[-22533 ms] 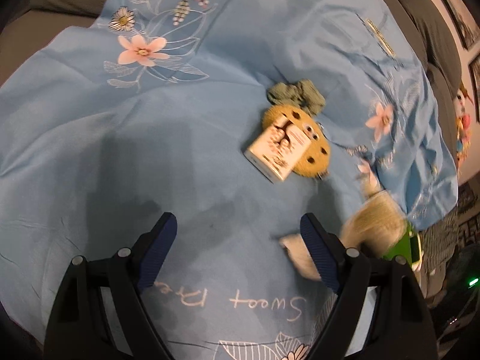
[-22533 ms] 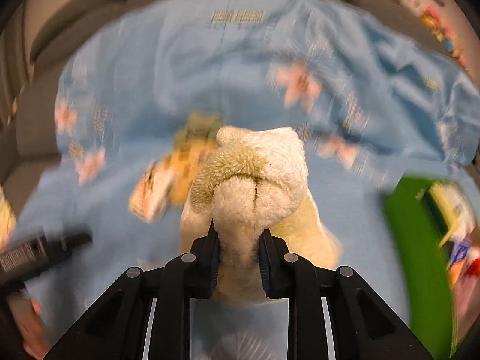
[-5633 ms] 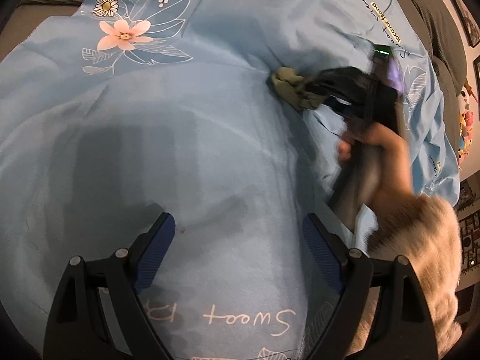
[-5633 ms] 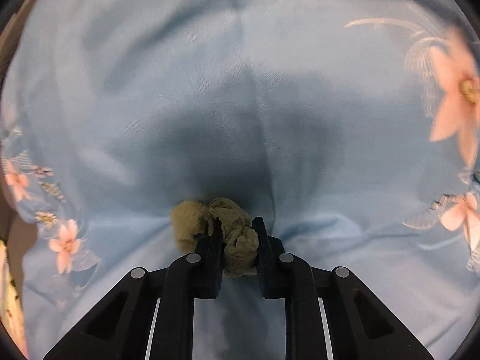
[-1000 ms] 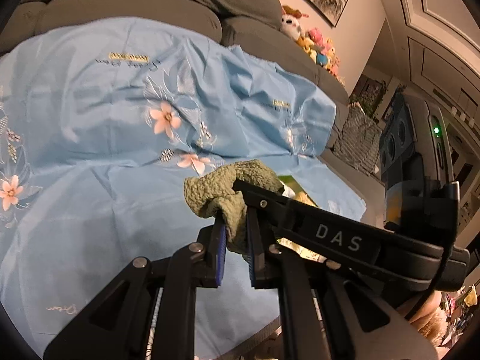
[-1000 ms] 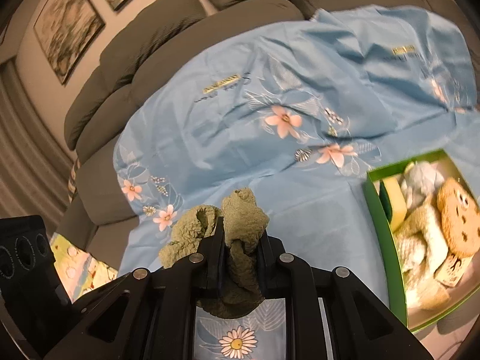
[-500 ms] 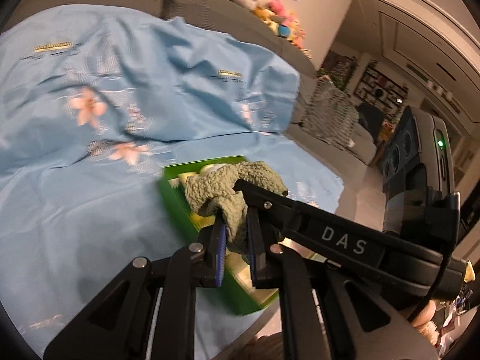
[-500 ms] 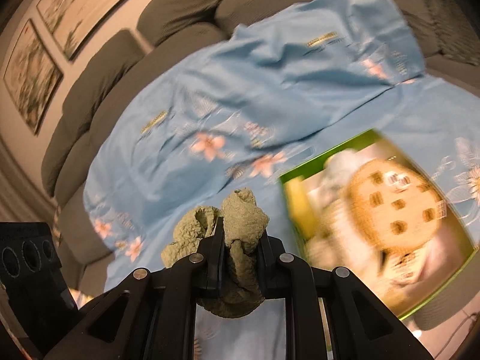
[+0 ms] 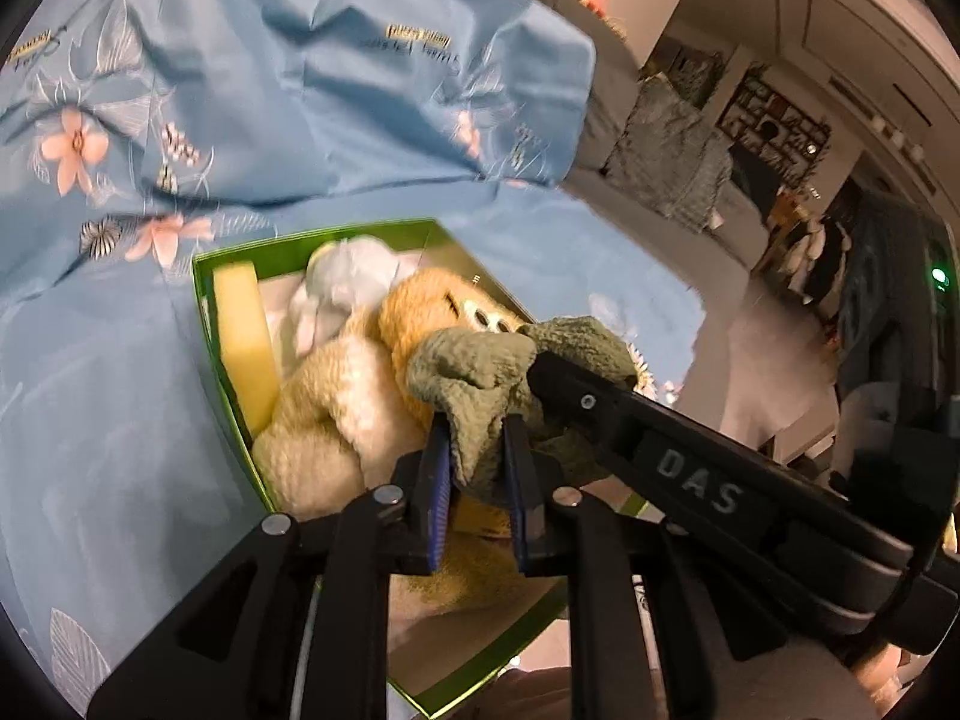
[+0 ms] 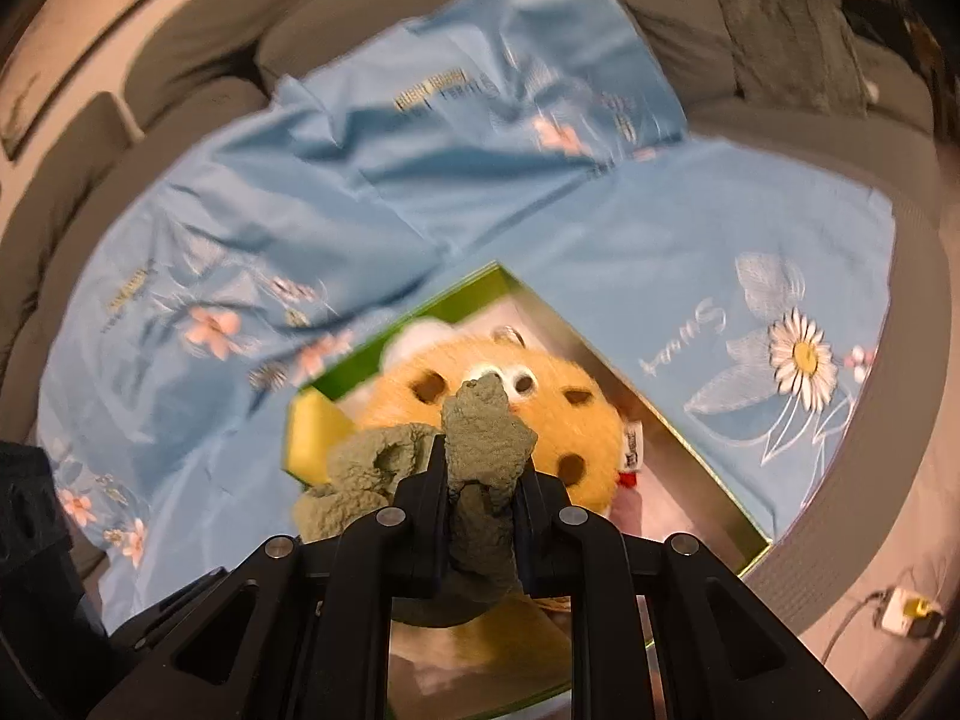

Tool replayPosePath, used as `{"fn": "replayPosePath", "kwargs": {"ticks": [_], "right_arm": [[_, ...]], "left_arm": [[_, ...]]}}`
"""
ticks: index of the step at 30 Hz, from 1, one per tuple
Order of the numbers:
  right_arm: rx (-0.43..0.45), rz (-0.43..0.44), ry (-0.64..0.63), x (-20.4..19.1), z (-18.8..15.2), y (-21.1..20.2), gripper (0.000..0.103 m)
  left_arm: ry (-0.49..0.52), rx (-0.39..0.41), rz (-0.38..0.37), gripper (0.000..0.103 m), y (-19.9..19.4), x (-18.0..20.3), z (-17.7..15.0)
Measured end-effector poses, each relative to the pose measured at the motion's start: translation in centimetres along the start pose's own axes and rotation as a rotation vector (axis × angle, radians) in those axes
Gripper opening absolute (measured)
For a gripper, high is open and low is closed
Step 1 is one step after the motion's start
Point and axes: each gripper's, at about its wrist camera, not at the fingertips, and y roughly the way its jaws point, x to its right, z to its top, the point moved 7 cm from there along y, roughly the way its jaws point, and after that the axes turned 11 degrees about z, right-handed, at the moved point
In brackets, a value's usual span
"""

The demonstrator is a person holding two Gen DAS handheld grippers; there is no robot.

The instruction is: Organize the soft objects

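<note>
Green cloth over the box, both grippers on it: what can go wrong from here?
1. The green cloth is held by the right gripper while the left gripper has just been opening with cloth between its pads; an uneven release may drag it sideways.
2. The green box is already piled with the cookie plush and cream plush; the cloth may sit on top and slide out.
3. The box sits near the sofa edge; a push could tip it.
</note>
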Motion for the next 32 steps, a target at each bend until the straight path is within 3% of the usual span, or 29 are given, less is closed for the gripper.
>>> {"fn": "replayPosePath", "kwargs": {"ticks": [4, 5, 8, 9, 11, 17, 21, 32], "right_arm": [[-0.034, -0.01, 0.025, 0.9, -0.4, 0.7, 0.021], [-0.031, -0.009, 0.026, 0.9, -0.4, 0.5, 0.03], [0.032, -0.026, 0.031, 1.0, 0.2, -1.4, 0.074], [0.054, -0.021, 0.03, 0.9, 0.4, -1.8, 0.079], [0.085, -0.005, 0.022, 0.5, 0.7, -3.1, 0.079], [0.14, -0.051, -0.036, -1.1, 1.2, -5.4, 0.083], [0.18, -0.076, -0.081, -2.2, 1.2, -7.1, 0.085], [0.192, -0.085, -0.098, -3.4, 0.9, -7.6, 0.086]], "left_arm": [[-0.011, -0.04, 0.038, 0.034, 1.0, -0.4, -0.7], [-0.018, -0.043, 0.052, 0.043, 0.9, -0.6, -0.7], [-0.031, -0.015, 0.091, 0.074, -0.3, -1.2, -0.7], [-0.035, -0.004, 0.097, 0.082, -0.6, -1.4, -0.5], [-0.047, 0.022, 0.102, 0.089, -1.8, -1.7, -0.3], [-0.056, 0.09, 0.158, 0.09, -4.8, -2.5, 0.3], [-0.044, 0.12, 0.173, 0.101, -6.3, -2.4, 0.3], [-0.05, 0.148, 0.21, 0.101, -7.9, -3.1, -0.2]]}}
